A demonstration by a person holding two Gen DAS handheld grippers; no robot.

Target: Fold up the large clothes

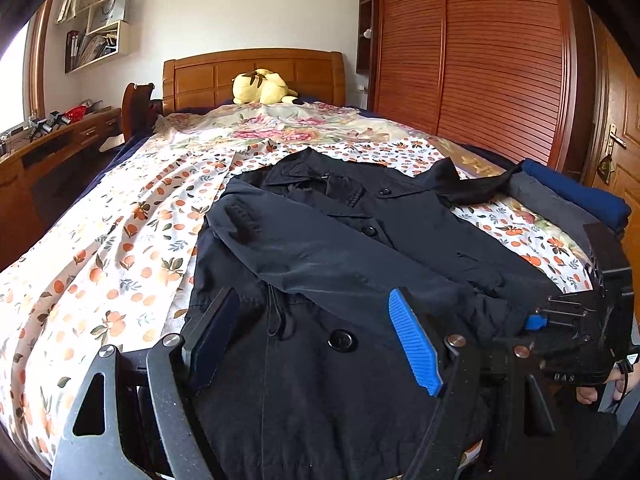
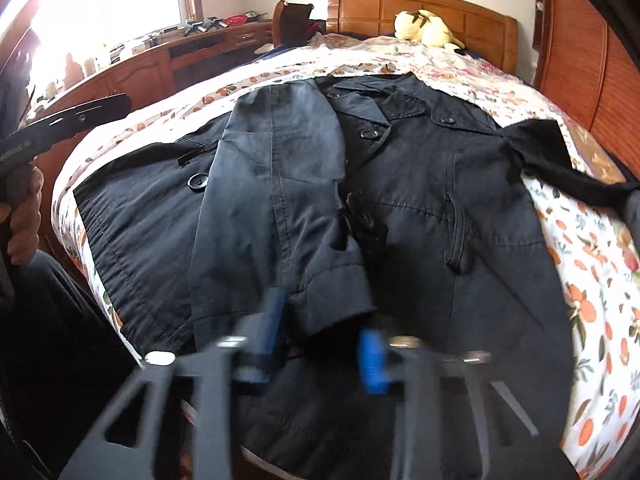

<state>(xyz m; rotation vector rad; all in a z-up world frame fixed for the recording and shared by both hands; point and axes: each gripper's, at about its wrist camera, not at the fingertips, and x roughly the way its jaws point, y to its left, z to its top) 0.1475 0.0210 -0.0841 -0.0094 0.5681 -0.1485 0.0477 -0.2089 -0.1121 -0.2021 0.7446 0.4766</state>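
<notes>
Lying flat on the bed (image 1: 100, 240), the dark coat (image 1: 340, 248) is spread with its front up and its collar toward the wooden headboard (image 1: 256, 76). Its hem reaches the near edge of the bed, where both grippers are. One sleeve (image 2: 280, 200) is folded across the chest and its cuff ends close to the near edge. The other sleeve (image 2: 560, 160) stretches out sideways toward the wardrobe-side edge of the bed.

The left gripper (image 1: 316, 344) hangs over the lower part of the coat with its jaws wide apart, and nothing is pressed between the blue pads. A coat button (image 1: 340, 339) shows in the gap between them.

The right gripper (image 2: 320, 344) is at the cuff of the folded sleeve. Its picture is blurred, so the pads look apart there, but the jaws have closed nearly fully. Whether they pinch the cuff I cannot tell.

A folded pile of blue and grey clothes (image 1: 576, 200) sits at the wardrobe-side edge of the bed. A yellow plush toy (image 1: 262, 87) lies against the headboard. A hand (image 2: 24, 216) holds the left gripper's handle, seen at the left border of the right wrist view.
</notes>
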